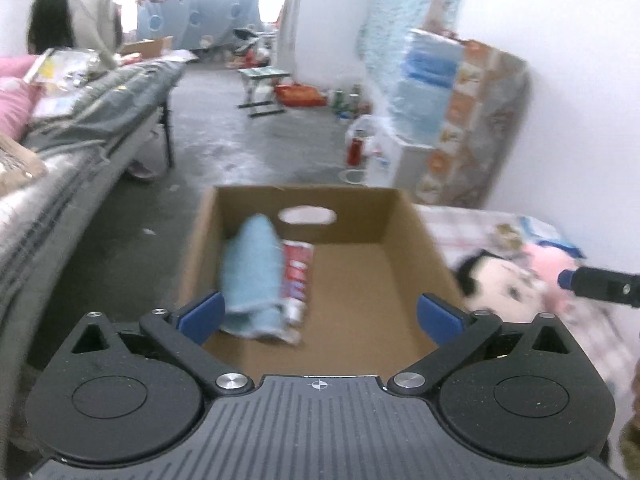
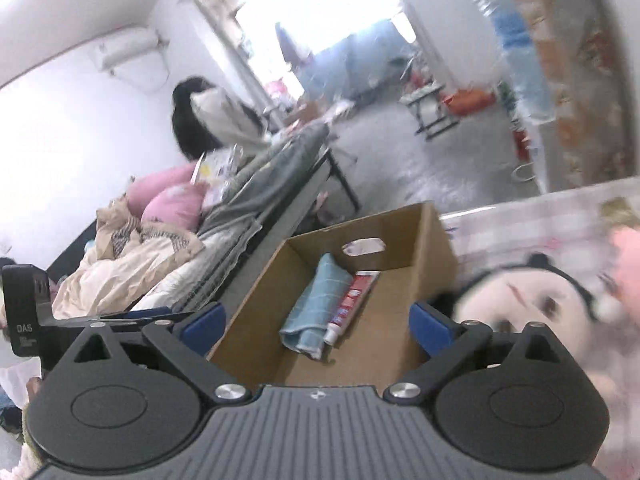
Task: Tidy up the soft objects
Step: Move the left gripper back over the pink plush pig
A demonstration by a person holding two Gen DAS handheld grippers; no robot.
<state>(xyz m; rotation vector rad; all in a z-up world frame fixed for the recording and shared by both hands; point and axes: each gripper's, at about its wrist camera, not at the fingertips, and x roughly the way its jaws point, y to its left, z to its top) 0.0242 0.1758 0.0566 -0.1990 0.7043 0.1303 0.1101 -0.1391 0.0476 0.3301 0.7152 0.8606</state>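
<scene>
A lived-in bedroom with a grey concrete floor [image 1: 224,148] and white walls opens toward a bright doorway at the back. At far left a bed [image 1: 100,120] runs along the wall under a grey quilt, pink pillows [image 2: 176,204] at its head, and a person in a pale top [image 1: 92,16] stands beyond it with their back turned.

Further right, a cardboard box [image 1: 404,236] sits on a pink checked cover [image 1: 464,228], its left wall along that cover's left edge beside the floor, presumably so it stays within easy reach of both hands. Inside, a rolled blue towel [image 1: 252,268] lies against the box's left wall, and a red-and-white toothpaste tube [image 1: 298,276] lies touching its right side; packing them tight to one wall seems meant to leave the right half of the box floor free.

The left gripper [image 1: 320,312] hangs over the near end of the box, released, jaws spread wide, with nothing between them.

Just right of the box, on the checked cover, lies a plush doll with black hair [image 1: 500,280], a pink soft toy [image 1: 548,260] touching it. These look like the soft things not yet put away. The right gripper [image 2: 316,322] is also released and empty, pointing across the box with the doll close by its right finger.
</scene>
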